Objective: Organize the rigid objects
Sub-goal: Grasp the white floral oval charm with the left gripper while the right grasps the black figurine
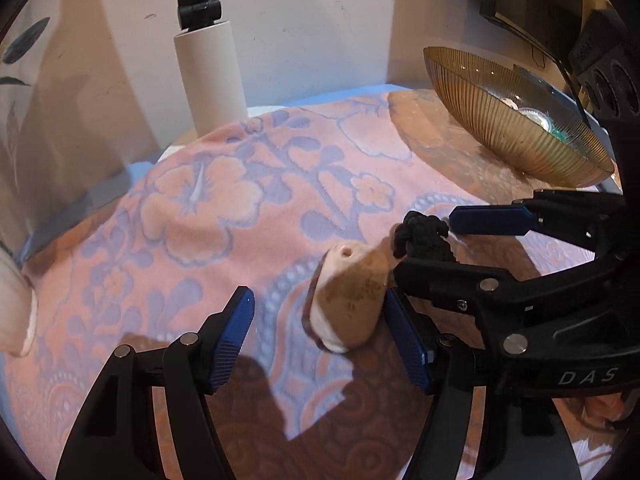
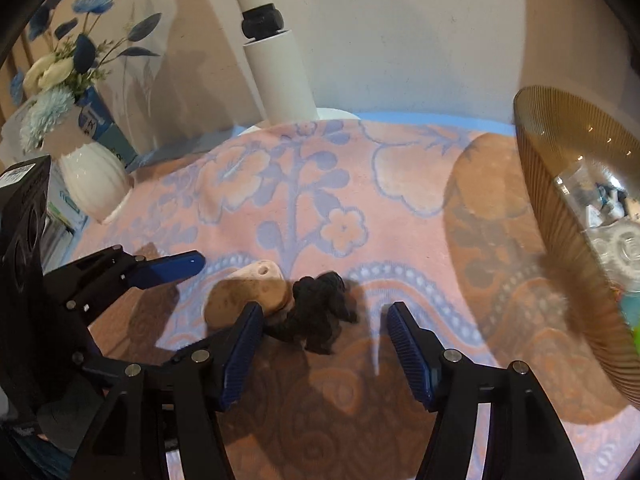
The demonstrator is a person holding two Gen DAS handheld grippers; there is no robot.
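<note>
A beige stone-like piece (image 1: 352, 300) with a small hole lies on the floral blanket. It sits between the fingers of my left gripper (image 1: 320, 342), close by the right pad and well apart from the left pad; this gripper is open. Just beyond it rests a black knobbly figurine (image 1: 422, 236), touching the stone's far end. My right gripper (image 1: 426, 244) reaches in from the right and straddles the figurine. In the right wrist view the figurine (image 2: 320, 316) lies between the pads of my right gripper (image 2: 328, 354), with a gap on its right side; the jaws are open. The stone (image 2: 248, 292) lies left of it.
An amber ribbed glass bowl (image 1: 520, 120) (image 2: 580, 220) holding small items stands at the right. A white post (image 1: 212, 72) rises at the back by the wall. A white vase (image 2: 94, 184) with blue flowers stands at the far left. The pink-and-blue blanket (image 2: 320, 184) covers the surface.
</note>
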